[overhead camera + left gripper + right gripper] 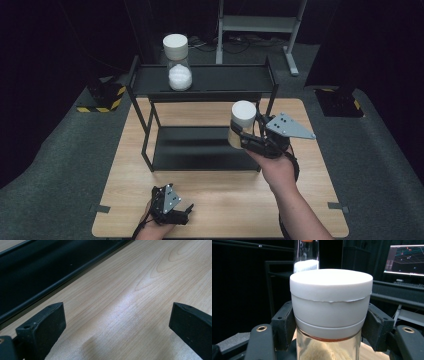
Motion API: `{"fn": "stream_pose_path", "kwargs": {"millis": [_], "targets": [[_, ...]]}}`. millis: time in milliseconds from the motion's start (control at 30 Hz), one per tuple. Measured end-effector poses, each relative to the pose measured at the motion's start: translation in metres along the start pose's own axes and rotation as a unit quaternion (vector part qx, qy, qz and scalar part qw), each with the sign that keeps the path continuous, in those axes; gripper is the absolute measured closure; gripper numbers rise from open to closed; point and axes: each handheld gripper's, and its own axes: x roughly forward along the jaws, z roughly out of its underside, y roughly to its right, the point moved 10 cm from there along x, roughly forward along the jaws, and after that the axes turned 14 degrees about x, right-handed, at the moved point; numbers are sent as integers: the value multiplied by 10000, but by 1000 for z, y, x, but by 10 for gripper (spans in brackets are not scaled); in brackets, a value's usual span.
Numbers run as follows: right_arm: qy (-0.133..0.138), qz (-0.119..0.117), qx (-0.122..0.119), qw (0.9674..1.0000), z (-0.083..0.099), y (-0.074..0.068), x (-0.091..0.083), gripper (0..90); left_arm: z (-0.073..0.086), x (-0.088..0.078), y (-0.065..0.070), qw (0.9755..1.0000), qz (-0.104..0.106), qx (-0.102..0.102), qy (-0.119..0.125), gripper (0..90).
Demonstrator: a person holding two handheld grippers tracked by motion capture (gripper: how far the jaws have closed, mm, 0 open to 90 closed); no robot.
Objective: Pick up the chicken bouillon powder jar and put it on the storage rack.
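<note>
Right of centre in the high view, the right gripper [248, 136] pinches a glass jar [241, 125] with a white lid and pale yellowish contents, carrying it upright above the wooden table [220, 210], just in front of the black two-level shelf [210, 82]. In the right gripper view the jaws press on either side of the jar [331, 312] at the lid's lower band, a hold that likely keeps it level and leaves its base free to be set down. A second jar [178, 62], holding white powder, already stands on the shelf's top level at upper centre, so the carried one is probably bound for the shelf too. At the lower left of the high view, the left gripper [186, 212] rests low over the table's near edge, out of the way; its own view shows the jaws spread wide over bare wood grain [140, 290], gripping nothing. The table stands on grey carpet [50, 165] in a dark room, with a grey metal frame [260, 22] at top centre and a lit monitor [404, 258] at the upper right of the right gripper view.
</note>
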Motion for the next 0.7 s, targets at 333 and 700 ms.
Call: {"fn": "stream_pose_path", "kwargs": {"millis": [333, 700], "targets": [[178, 3, 28, 9998, -21, 0, 12, 340, 1, 0, -1, 10000, 25, -8, 30, 11], [348, -47, 14, 9994, -43, -2, 22, 340, 1, -1, -1, 10000, 37, 23, 11, 11]]}}
